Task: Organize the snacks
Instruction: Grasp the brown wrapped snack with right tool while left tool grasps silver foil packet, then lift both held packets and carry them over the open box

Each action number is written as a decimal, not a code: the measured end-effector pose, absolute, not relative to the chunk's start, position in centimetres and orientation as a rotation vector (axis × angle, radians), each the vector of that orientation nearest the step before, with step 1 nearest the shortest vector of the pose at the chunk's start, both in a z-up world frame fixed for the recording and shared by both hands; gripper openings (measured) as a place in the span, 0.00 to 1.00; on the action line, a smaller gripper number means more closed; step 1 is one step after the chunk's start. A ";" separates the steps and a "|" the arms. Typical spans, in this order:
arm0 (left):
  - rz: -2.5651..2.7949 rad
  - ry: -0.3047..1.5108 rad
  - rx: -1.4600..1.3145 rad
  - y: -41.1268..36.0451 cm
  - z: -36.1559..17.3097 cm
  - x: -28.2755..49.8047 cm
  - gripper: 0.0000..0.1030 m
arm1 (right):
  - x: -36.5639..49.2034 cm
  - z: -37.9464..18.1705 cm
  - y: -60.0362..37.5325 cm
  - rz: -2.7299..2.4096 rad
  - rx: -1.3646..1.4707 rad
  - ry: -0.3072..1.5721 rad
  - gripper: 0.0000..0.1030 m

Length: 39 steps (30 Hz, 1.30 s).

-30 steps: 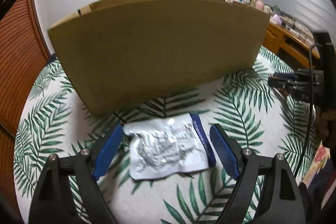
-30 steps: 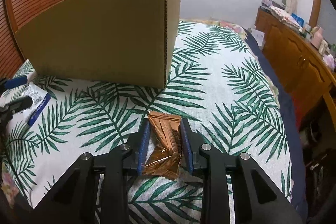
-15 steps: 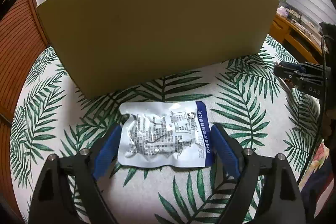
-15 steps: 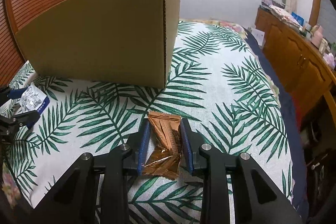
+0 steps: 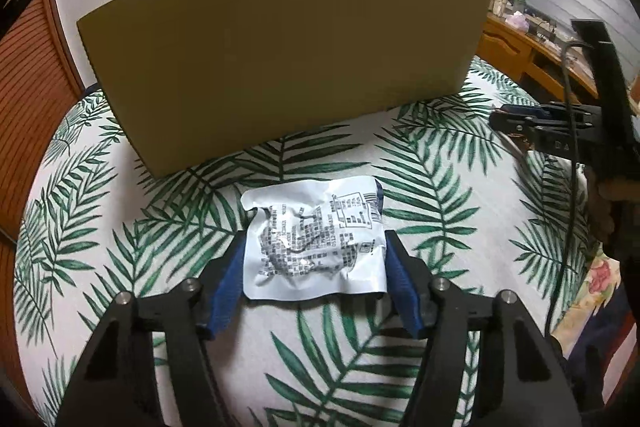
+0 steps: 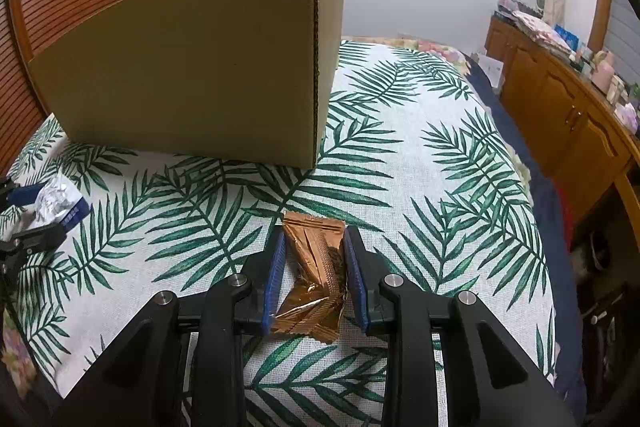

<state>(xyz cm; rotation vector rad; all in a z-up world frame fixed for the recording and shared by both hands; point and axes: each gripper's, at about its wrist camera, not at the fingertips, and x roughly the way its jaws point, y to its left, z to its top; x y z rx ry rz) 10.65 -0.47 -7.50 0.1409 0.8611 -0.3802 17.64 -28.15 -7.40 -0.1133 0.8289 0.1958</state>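
A surface covered by a white cloth printed with green palm leaves (image 6: 432, 163) fills both views, and a wooden cabinet (image 6: 560, 107) with small items on top is seen along its right side. A large brown cardboard box (image 5: 280, 55) stands upright on the cloth, its plain long wall turned to the left wrist camera and its front right corner (image 6: 316, 67) turned to the right wrist camera; what lies inside is hidden. In front of that wall a white and silver snack packet (image 5: 316, 247) with dark print and a blue edge is held by the left gripper (image 5: 314, 287), whose blue pads (image 5: 402, 291) are closed against the packet's two sides, with the packet crumpled between them. Whether the packet rests on the cloth or is lifted off it cannot be told. Near the box's corner, on the right side of the cloth, a copper-coloured foil snack wrapper (image 6: 316, 267) is pinched by the right gripper (image 6: 314, 279), its blue pads (image 6: 274, 279) pressed on the wrapper's long edges and the wrapper creased between them.
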 end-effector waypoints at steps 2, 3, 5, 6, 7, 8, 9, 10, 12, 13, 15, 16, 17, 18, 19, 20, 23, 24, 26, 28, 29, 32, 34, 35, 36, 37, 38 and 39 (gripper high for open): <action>-0.392 0.843 0.107 -0.3 -7.3 10.2 0.62 | 17.7 -7.4 -28.2 0.195 -0.114 0.829 0.27; -0.388 0.838 0.093 -0.1 -7.1 10.0 0.62 | 17.7 -7.4 -28.2 0.196 -0.114 0.830 0.27; -0.386 0.822 0.072 0.2 -6.8 9.7 0.62 | 17.7 -7.3 -28.1 0.198 -0.119 0.833 0.27; -0.387 0.814 0.067 0.3 -6.5 9.5 0.62 | 17.6 -7.4 -28.1 0.200 -0.122 0.835 0.27; -0.385 0.805 0.065 0.4 -6.3 9.3 0.62 | 17.6 -7.4 -28.1 0.202 -0.121 0.836 0.27; -0.382 0.794 0.064 0.4 -6.1 9.2 0.62 | 17.4 -7.4 -28.2 0.203 -0.113 0.838 0.27; -0.380 0.785 0.061 0.5 -5.8 9.0 0.62 | 17.2 -7.4 -28.4 0.206 -0.110 0.838 0.27; -0.380 0.779 0.058 0.6 -5.6 8.9 0.62 | 17.1 -7.4 -28.5 0.209 -0.106 0.839 0.26; -0.380 0.768 0.051 0.8 -5.2 8.7 0.62 | 16.8 -7.4 -28.6 0.224 -0.103 0.845 0.22; -0.378 0.761 0.049 0.9 -5.0 8.5 0.62 | 16.6 -7.3 -28.6 0.233 -0.105 0.845 0.20; -0.375 0.748 0.042 1.0 -4.7 8.5 0.62 | 16.3 -7.2 -28.8 0.240 -0.091 0.841 0.19; -0.375 0.742 0.035 1.1 -4.5 8.5 0.63 | 16.2 -7.0 -29.0 0.250 -0.077 0.837 0.19; -0.375 0.738 0.030 1.3 -4.4 8.5 0.63 | 15.9 -6.9 -29.1 0.256 -0.068 0.825 0.19; -0.374 0.733 0.026 1.4 -4.3 8.5 0.63 | 15.7 -6.7 -29.2 0.254 -0.069 0.819 0.19; -0.373 0.730 0.022 1.5 -4.2 8.6 0.63 | 15.4 -6.5 -29.2 0.253 -0.066 0.811 0.19; -0.373 0.725 0.019 1.5 -4.1 8.6 0.63 | 15.2 -6.3 -29.3 0.256 -0.058 0.801 0.19; -0.369 0.708 0.014 1.5 -3.7 8.7 0.63 | 14.4 -5.3 -29.6 0.270 -0.038 0.769 0.19; -0.368 0.703 0.012 1.5 -3.5 8.8 0.63 | 14.2 -4.9 -29.6 0.273 -0.040 0.761 0.19; -0.366 0.692 0.008 1.7 -2.9 8.9 0.63 | 13.8 -4.1 -29.3 0.277 -0.049 0.739 0.19; -0.365 0.679 0.000 1.8 -2.2 9.2 0.63 | 13.4 -3.1 -29.0 0.281 -0.057 0.715 0.19; -0.364 0.670 -0.003 1.9 -1.8 9.3 0.63 | 13.3 -2.6 -28.8 0.285 -0.060 0.706 0.19; -0.360 0.649 -0.001 2.1 -0.5 9.6 0.63 | 12.7 -1.1 -28.3 0.304 -0.069 0.673 0.19; -0.361 0.637 0.002 2.2 0.4 9.7 0.63 | 12.1 -0.1 -27.8 0.309 -0.086 0.656 0.19; -0.362 0.631 0.004 2.2 0.7 9.7 0.63 | 12.0 0.2 -27.5 0.313 -0.094 0.650 0.19; -0.362 0.626 0.008 2.1 1.0 9.7 0.63 | 11.8 0.6 -27.3 0.316 -0.103 0.644 0.19; -0.359 0.620 0.013 2.2 1.3 9.7 0.63 | 11.5 1.0 -27.1 0.320 -0.109 0.637 0.19; -0.357 0.613 0.017 2.2 1.7 9.7 0.63 | 11.3 1.4 -26.9 0.325 -0.115 0.630 0.19; -0.355 0.607 0.020 2.2 2.0 9.7 0.63 | 11.1 1.8 -26.7 0.329 -0.121 0.623 0.19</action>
